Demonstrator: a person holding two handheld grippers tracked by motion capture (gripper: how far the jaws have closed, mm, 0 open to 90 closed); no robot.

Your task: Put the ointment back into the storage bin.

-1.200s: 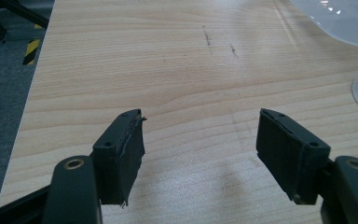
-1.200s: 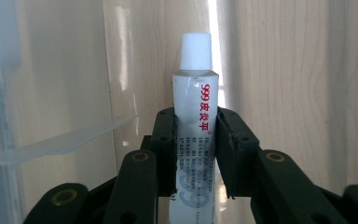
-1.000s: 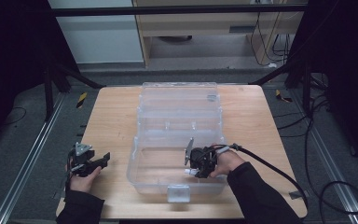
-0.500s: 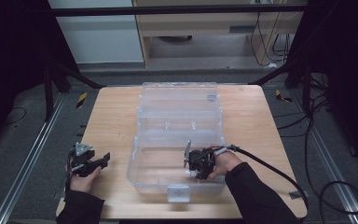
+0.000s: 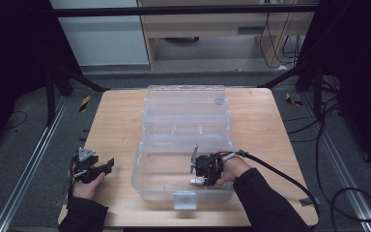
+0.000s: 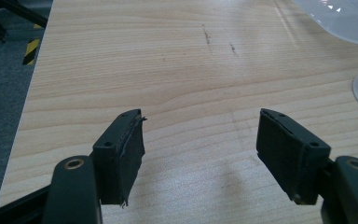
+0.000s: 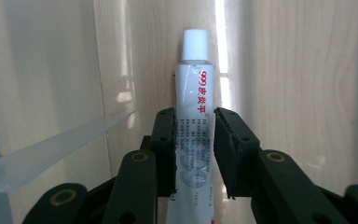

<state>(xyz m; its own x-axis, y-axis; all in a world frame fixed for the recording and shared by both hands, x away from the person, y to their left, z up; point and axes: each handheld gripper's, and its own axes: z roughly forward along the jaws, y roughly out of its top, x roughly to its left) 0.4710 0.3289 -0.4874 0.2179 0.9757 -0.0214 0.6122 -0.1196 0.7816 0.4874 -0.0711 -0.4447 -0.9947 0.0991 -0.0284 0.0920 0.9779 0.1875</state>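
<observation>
A white tube (image 7: 195,88) with a white cap and red print sits between the jaws of my right gripper (image 7: 195,128), which is shut on it. In the high view that right gripper (image 5: 198,175) is low inside the front half of a clear plastic compartment box (image 5: 186,113), with the tube (image 5: 194,181) pointing toward the front wall. A clear divider (image 7: 51,144) runs to the tube's left. My left gripper (image 5: 107,166) rests at the table's left side, apart from the box. Its jaws stand wide open over bare wood (image 6: 200,135) with nothing between them.
The box lies open in the middle of the wooden table (image 5: 116,121), its lid half toward the back and a latch (image 5: 185,199) at the front. A rounded corner of the box (image 6: 345,18) shows ahead of the left gripper. A cable (image 5: 290,181) trails right.
My right gripper has sunk slightly toward the front of the box with the tube in it. The left gripper has stayed in place, open.
</observation>
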